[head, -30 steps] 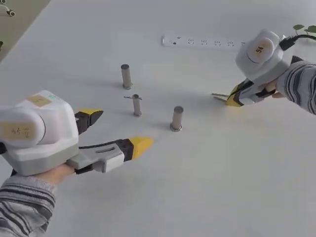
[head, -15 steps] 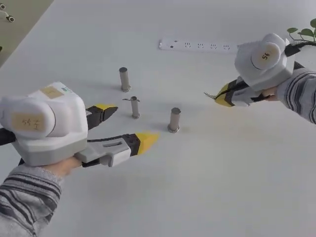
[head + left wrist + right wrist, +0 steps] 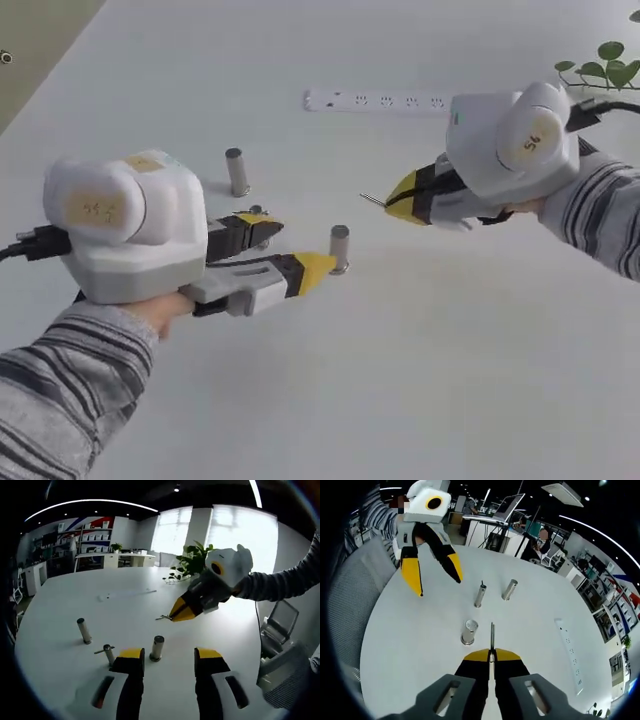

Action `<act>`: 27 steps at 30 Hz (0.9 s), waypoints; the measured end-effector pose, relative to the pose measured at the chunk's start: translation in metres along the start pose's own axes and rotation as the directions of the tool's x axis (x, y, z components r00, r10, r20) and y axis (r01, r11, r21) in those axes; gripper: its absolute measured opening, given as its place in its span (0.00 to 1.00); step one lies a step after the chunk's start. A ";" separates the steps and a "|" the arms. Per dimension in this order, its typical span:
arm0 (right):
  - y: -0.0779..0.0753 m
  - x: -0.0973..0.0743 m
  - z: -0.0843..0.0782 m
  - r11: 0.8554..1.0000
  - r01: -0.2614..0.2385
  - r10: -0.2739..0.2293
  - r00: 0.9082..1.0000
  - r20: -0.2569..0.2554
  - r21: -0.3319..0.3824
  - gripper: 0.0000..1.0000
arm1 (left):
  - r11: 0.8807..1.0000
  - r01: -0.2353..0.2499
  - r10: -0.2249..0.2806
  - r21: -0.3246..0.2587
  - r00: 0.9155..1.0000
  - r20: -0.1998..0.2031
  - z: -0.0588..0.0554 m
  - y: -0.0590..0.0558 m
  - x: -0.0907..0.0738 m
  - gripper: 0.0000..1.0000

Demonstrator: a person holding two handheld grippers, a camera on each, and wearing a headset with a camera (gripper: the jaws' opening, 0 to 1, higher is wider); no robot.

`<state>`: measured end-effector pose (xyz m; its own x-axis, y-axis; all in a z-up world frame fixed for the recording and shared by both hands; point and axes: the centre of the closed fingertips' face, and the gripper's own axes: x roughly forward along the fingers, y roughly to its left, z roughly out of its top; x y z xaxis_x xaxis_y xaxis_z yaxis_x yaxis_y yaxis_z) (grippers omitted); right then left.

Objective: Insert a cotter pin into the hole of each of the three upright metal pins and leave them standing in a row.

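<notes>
Three short upright metal pins stand in a slanted row on the white table: the far pin (image 3: 237,172), the middle pin (image 3: 258,212) and the near pin (image 3: 340,248). The middle pin (image 3: 108,653) has a cotter pin through its top and is partly hidden in the head view behind a jaw. My left gripper (image 3: 290,248) is open, low over the table, its jaws on either side of the gap between the middle and near pins. My right gripper (image 3: 395,206) is shut on a cotter pin (image 3: 492,635), held in the air to the right of the near pin (image 3: 469,631).
A white power strip (image 3: 375,100) lies on the table behind the pins. A green plant (image 3: 605,65) stands at the back right. Bare table (image 3: 420,380) lies in front of the pins. Office desks and chairs show in the background of the gripper views.
My right gripper has risen from the table with the cotter pin and come left toward the near pin. My left gripper has moved forward to the pins, still open.
</notes>
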<state>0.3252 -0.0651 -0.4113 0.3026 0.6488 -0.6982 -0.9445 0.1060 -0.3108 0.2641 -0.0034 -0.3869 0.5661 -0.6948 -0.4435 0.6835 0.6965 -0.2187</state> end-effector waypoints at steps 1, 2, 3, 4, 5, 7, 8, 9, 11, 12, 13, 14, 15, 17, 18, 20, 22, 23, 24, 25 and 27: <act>0.001 -0.001 0.002 1.000 0.001 -0.001 1.000 0.006 -0.007 0.00 | 1.000 0.008 -0.008 -0.008 1.000 -0.001 0.001 -0.001 0.001 0.35; 0.003 -0.001 0.005 1.000 -0.005 0.006 1.000 0.014 -0.031 0.00 | 0.999 0.016 -0.016 -0.030 1.000 0.003 0.003 -0.001 0.002 0.34; 0.005 -0.002 0.007 0.999 -0.010 0.011 1.000 0.019 -0.046 0.00 | 0.999 0.021 -0.021 -0.047 1.000 0.005 0.004 -0.002 0.002 0.32; 0.007 -0.003 0.010 0.998 -0.010 0.011 1.000 0.026 -0.067 0.00 | 0.996 0.035 -0.034 -0.078 0.999 0.014 0.007 -0.003 0.003 0.31; 0.011 -0.003 0.013 0.996 -0.013 0.016 0.999 0.031 -0.084 0.00 | 0.993 0.040 -0.038 -0.108 0.999 0.018 0.008 -0.003 0.004 0.29; 0.016 -0.005 0.020 0.993 -0.014 0.019 0.999 0.043 -0.114 0.00 | 0.986 0.051 -0.047 -0.157 0.999 0.026 0.011 -0.003 0.004 0.25; 0.019 -0.005 0.022 0.992 -0.018 0.023 0.999 0.043 -0.124 0.00 | 0.983 0.056 -0.051 -0.176 0.998 0.031 0.012 -0.003 0.004 0.24; 0.023 -0.006 0.026 0.990 -0.022 0.029 0.999 0.046 -0.140 0.00 | 0.975 0.067 -0.059 -0.212 0.997 0.042 0.014 -0.004 0.004 0.23; 0.028 -0.007 0.030 0.988 -0.026 0.033 0.998 0.047 -0.155 0.00 | 0.970 0.075 -0.066 -0.233 0.997 0.046 0.015 -0.003 0.004 0.20; 0.029 -0.007 0.031 0.987 -0.027 0.035 0.998 0.048 -0.159 0.00 | 0.968 0.076 -0.067 -0.238 0.997 0.047 0.015 -0.003 0.004 0.19; 0.032 -0.007 0.034 0.985 -0.028 0.037 0.998 0.054 -0.168 0.00 | 0.967 0.075 -0.065 -0.242 0.997 0.051 0.015 -0.004 0.004 0.18; 0.033 -0.008 0.037 0.985 -0.028 0.038 0.998 0.059 -0.170 0.00 | 0.967 0.076 -0.066 -0.244 0.997 0.050 0.015 -0.004 0.004 0.17; 0.035 -0.008 0.040 0.984 -0.032 0.045 0.997 0.068 -0.173 0.00 | 0.966 0.076 -0.067 -0.248 0.997 0.047 0.015 -0.005 0.005 0.17; 0.038 -0.008 0.044 0.982 -0.036 0.050 0.996 0.074 -0.186 0.00 | 0.963 0.081 -0.072 -0.256 0.996 0.046 0.014 -0.006 0.005 0.16; 0.039 -0.008 0.045 0.981 -0.037 0.052 0.996 0.075 -0.192 0.00 | 0.962 0.085 -0.075 -0.260 0.996 0.046 0.014 -0.007 0.006 0.15; 0.038 -0.007 0.045 0.979 -0.043 0.059 0.995 0.078 -0.201 0.00 | 0.959 0.087 -0.078 -0.268 0.996 0.045 0.014 -0.007 0.007 0.14; 0.041 -0.007 0.048 0.977 -0.050 0.069 0.994 0.084 -0.209 0.00 | 0.958 0.089 -0.080 -0.274 0.996 0.043 0.014 -0.007 0.007 0.11; 0.042 -0.006 0.049 0.976 -0.052 0.071 0.994 0.084 -0.210 0.00 | 0.957 0.091 -0.082 -0.277 0.996 0.043 0.014 -0.008 0.008 0.10; 0.043 -0.006 0.051 0.976 -0.051 0.070 0.994 0.086 -0.214 0.00 | 0.955 0.093 -0.084 -0.281 0.995 0.044 0.014 -0.008 0.008 0.09; 0.044 -0.005 0.051 0.976 -0.052 0.072 0.994 0.086 -0.214 0.00 | 0.955 0.093 -0.085 -0.282 0.995 0.043 0.014 -0.008 0.008 0.08; 0.045 -0.005 0.053 0.975 -0.055 0.076 0.993 0.091 -0.213 0.00 | 0.954 0.096 -0.087 -0.284 0.995 0.046 0.014 -0.008 0.009 0.06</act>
<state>0.2740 -0.0231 -0.3877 0.2171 0.7207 -0.6584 -0.9107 -0.0933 -0.4024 0.2706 -0.0177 -0.3766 0.5249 -0.7603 -0.3827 0.5758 0.6483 -0.4982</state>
